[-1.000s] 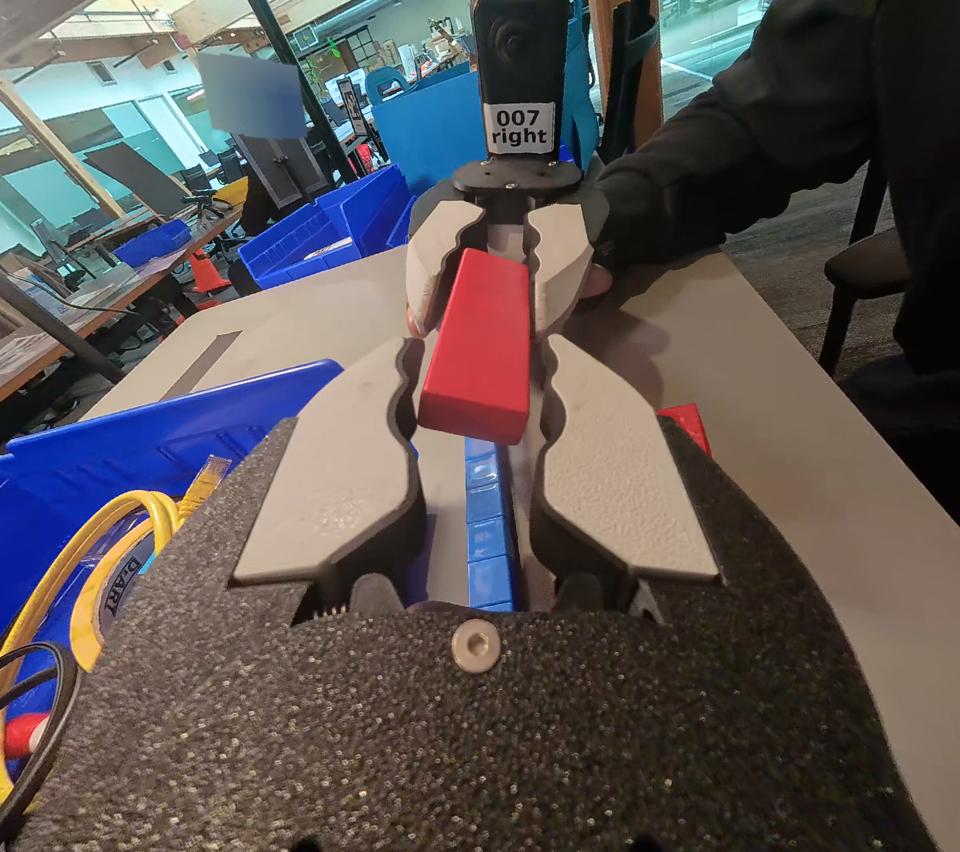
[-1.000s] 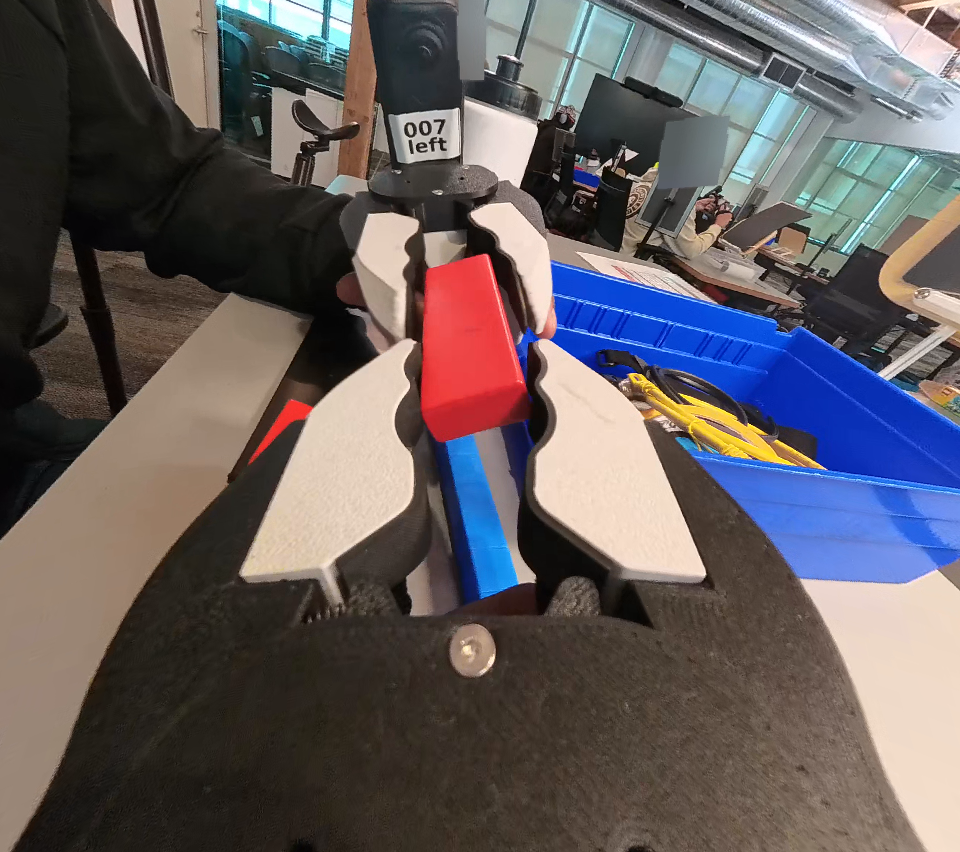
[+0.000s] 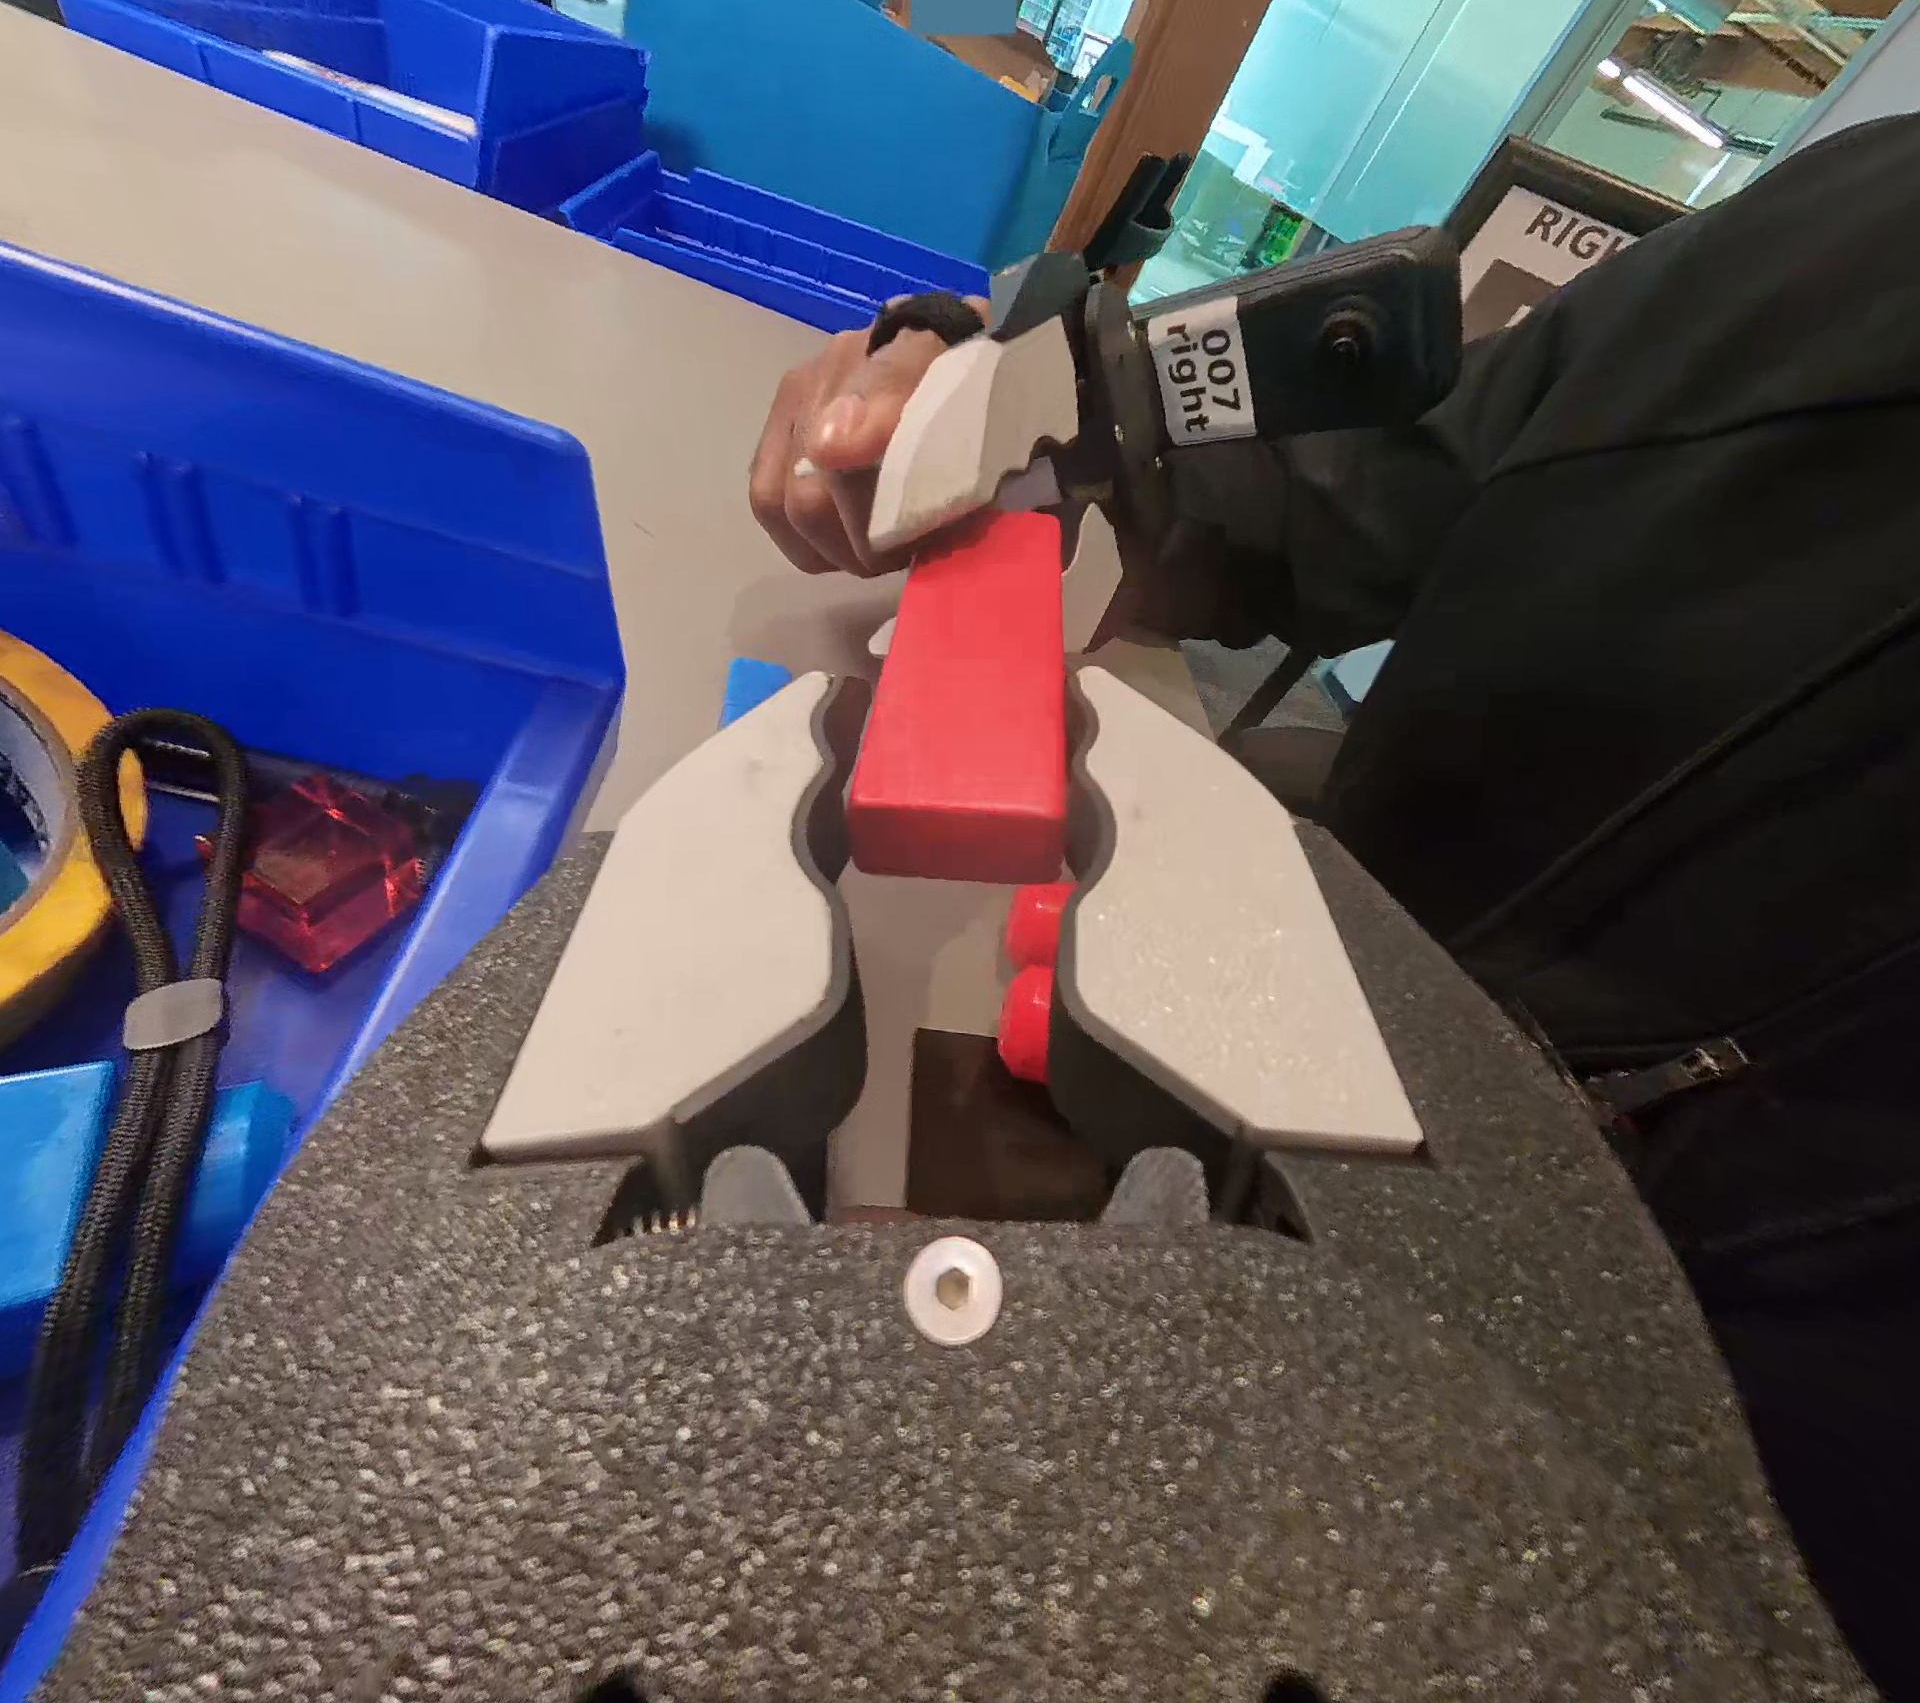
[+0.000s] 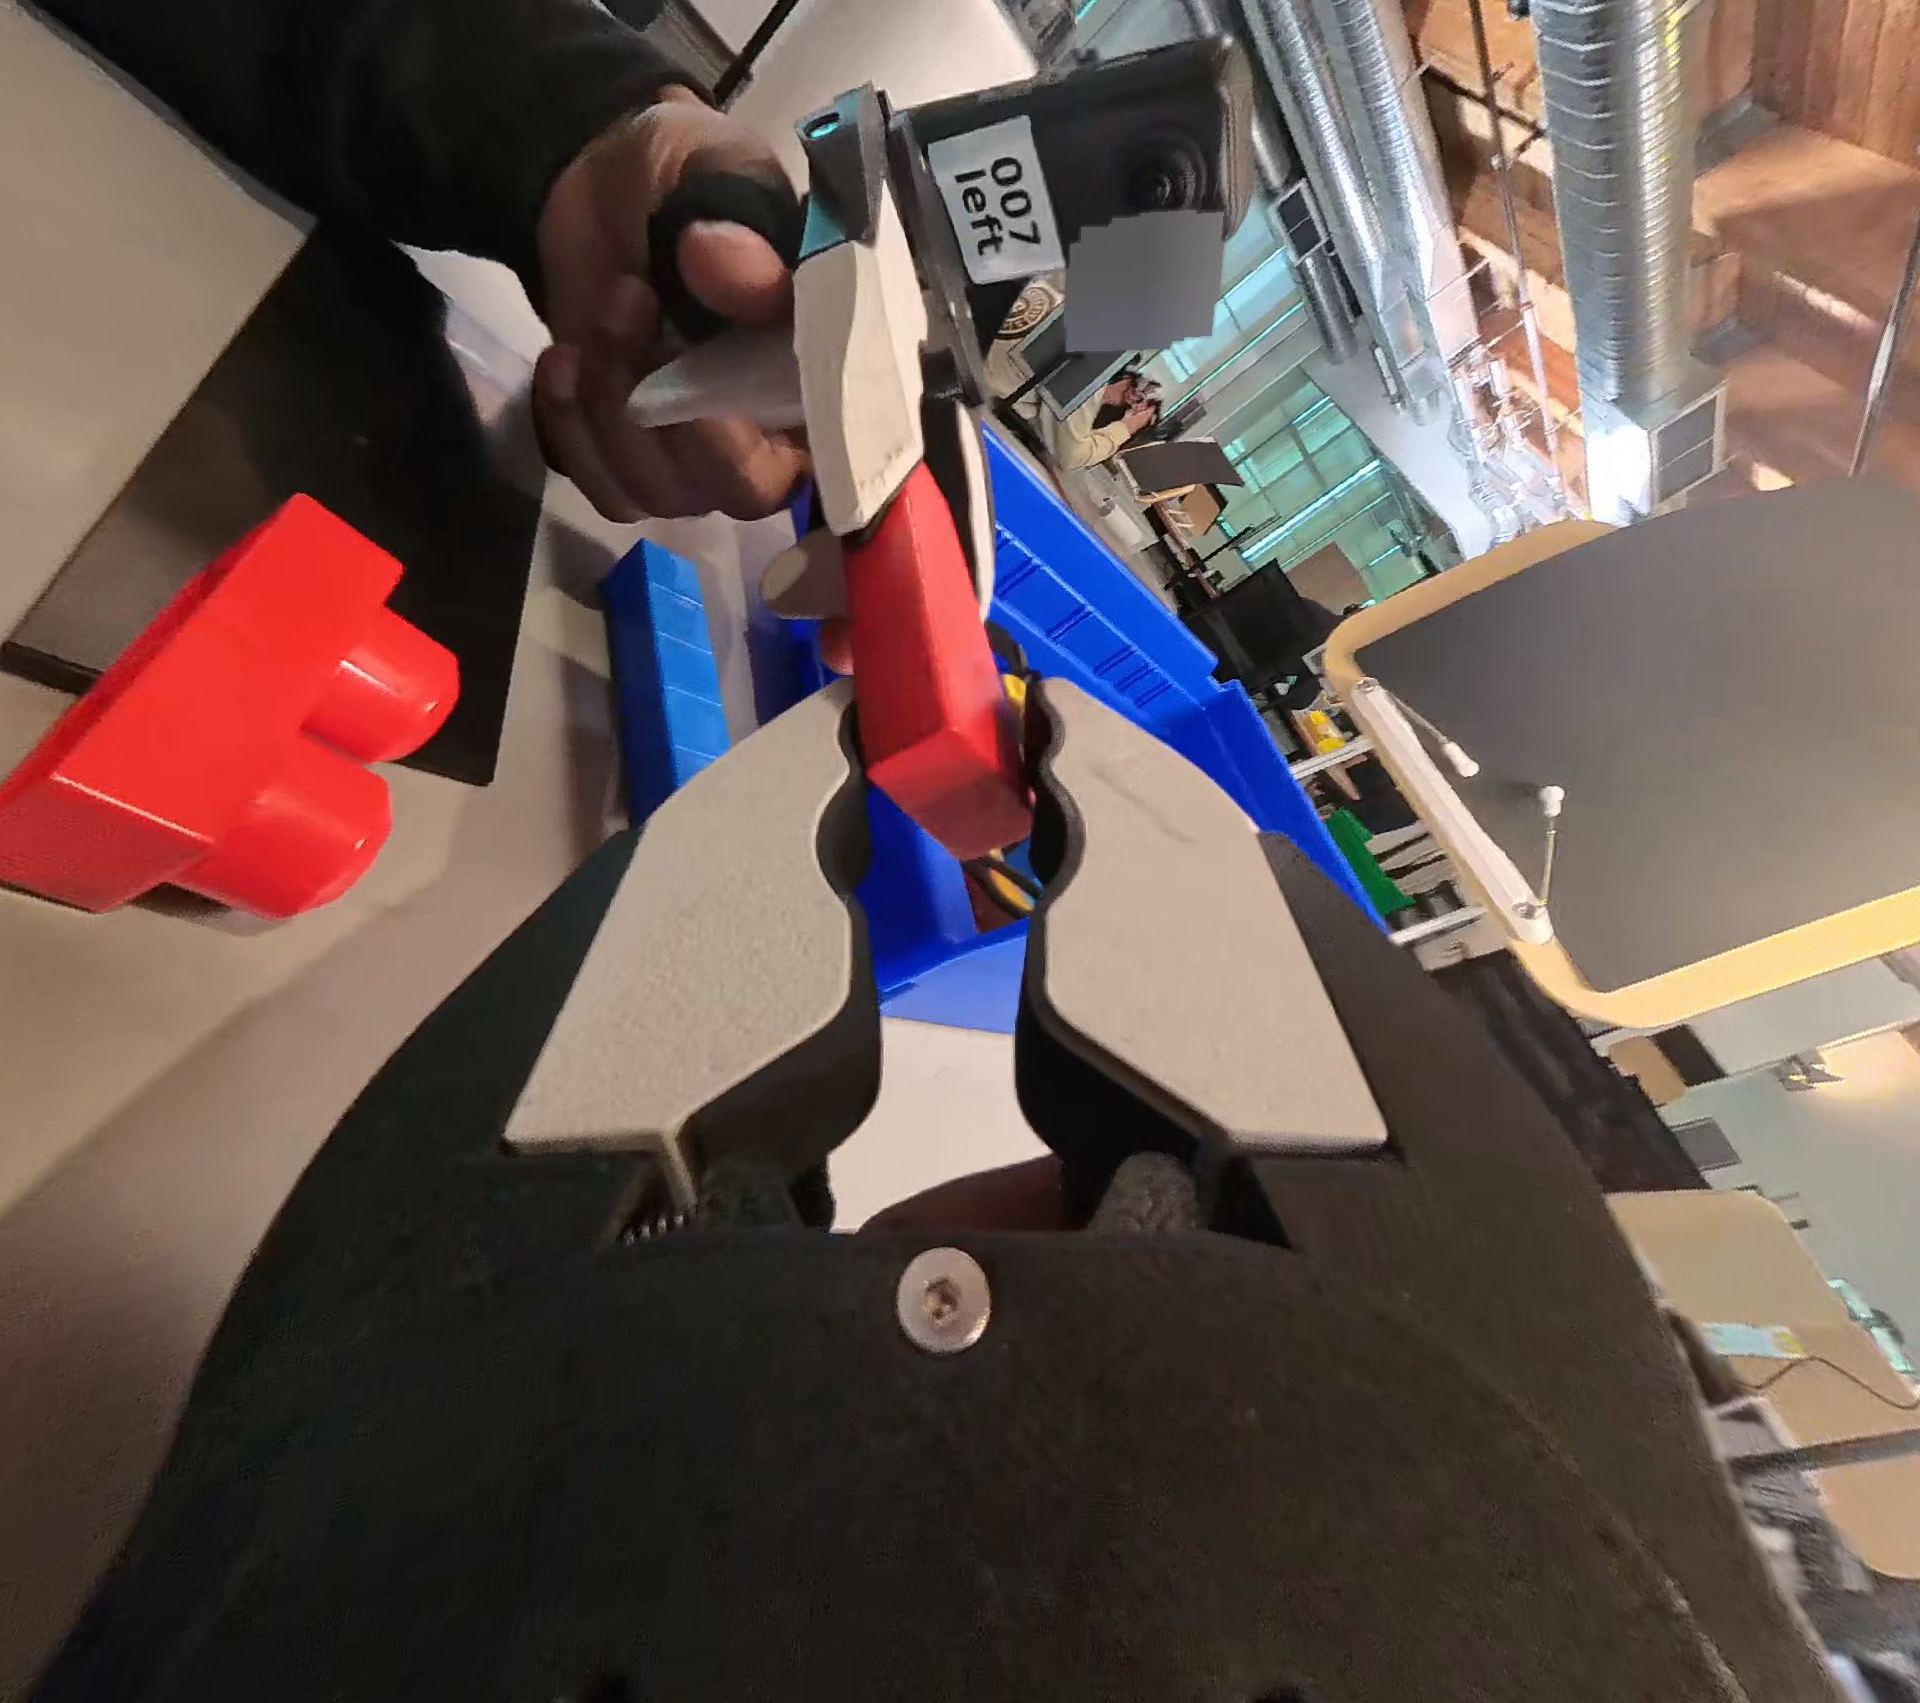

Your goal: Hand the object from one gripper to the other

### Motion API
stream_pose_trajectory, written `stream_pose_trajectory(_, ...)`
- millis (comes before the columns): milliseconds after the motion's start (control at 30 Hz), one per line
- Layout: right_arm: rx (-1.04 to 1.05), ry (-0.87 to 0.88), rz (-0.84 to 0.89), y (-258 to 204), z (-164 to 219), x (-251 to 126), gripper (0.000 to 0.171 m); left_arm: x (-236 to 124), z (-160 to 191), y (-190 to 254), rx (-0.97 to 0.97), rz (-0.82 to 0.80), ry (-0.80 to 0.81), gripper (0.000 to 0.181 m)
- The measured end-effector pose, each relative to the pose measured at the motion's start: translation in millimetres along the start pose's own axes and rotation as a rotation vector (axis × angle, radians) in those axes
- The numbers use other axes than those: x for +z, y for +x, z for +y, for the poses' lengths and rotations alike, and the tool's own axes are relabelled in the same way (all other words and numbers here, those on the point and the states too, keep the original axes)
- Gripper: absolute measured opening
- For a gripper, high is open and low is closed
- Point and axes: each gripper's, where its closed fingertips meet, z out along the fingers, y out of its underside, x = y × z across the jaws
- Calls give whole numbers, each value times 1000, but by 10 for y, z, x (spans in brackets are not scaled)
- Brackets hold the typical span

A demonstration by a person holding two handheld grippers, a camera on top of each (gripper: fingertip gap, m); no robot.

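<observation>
In the left wrist view, the left gripper (image 3: 961, 780) has its fingers (image 3: 717, 895) closed on the near end of the red block (image 3: 961, 708). The block sticks straight out ahead, up off the bench (image 3: 312, 251). At its far end the right gripper (image 3: 987, 510) comes in turned on its side. One of its fingers lies over the top of the block and the other shows under it, so it looks like it is gripping that end too. Each gripper holds one end, and that leaves room for both on the block. A blue bin (image 3: 436, 614) sits on the bench to the left, with a roll of tape (image 3: 42, 832) and a black cord (image 3: 166, 926) inside. Two red knobs (image 3: 1029, 967) peek out below the block.

In the right wrist view, the right gripper (image 4: 945, 770) has its fingers (image 4: 727, 926) pressed on both sides of the red block (image 4: 925, 666). The left gripper (image 4: 894, 510) holds the other end, with a hand (image 4: 665, 344) squeezing its handle. So the block is held between the two, in the air over the bench (image 4: 156, 1030). This looks like the middle of the swap. One gripper will have to let go next, and the other must hold tight so the block does not fall. A red brick (image 4: 229, 718) and a long blue brick (image 4: 665, 666) lie on the bench below.
</observation>
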Motion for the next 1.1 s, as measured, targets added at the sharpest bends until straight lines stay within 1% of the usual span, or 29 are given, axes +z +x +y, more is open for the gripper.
stream_pose_trajectory(67,81,14,-34,-4,-1,-8,17,-15,-87,-38,69,-55,47,46)
stream_pose_trajectory(100,128,17,-56,-7,5,-10,17,-24,-115,-27,122,-72,61,54)
stream_pose_trajectory(133,170,17,-75,-9,16,-10,17,-32,-125,-17,172,-88,62,57)
stream_pose_trajectory(200,242,22,-110,-17,24,-11,17,-36,-103,7,272,-103,40,57)
stream_pose_trajectory(300,341,29,-182,-73,12,-13,17,-28,-75,25,357,-114,33,48)
stream_pose_trajectory(433,439,62,-236,-101,-35,-25,17,11,12,33,369,-97,-9,25)
stream_pose_trajectory(500,454,72,-238,-92,-41,-30,17,10,16,24,354,-96,-15,23)
stream_pose_trajectory(533,441,76,-219,-71,-43,-31,19,7,24,12,327,-92,-23,21)
stream_pose_trajectory(600,366,85,-153,-11,-50,-41,29,-8,40,-11,242,-75,-37,18)
stream_pose_trajectory(700,182,61,-78,17,-47,-58,50,-23,82,-64,82,-40,-50,18)
stream_pose_trajectory(767,72,22,-64,-29,-6,-44,56,-23,102,-70,8,-11,-48,18)
stream_pose_trajectory(867,6,-5,-72,-125,30,-5,56,-9,122,-62,-36,13,-49,18)
stream_pose_trajectory(1100,14,2,-41,-72,28,-6,50,-9,122,-50,-63,28,-48,18)
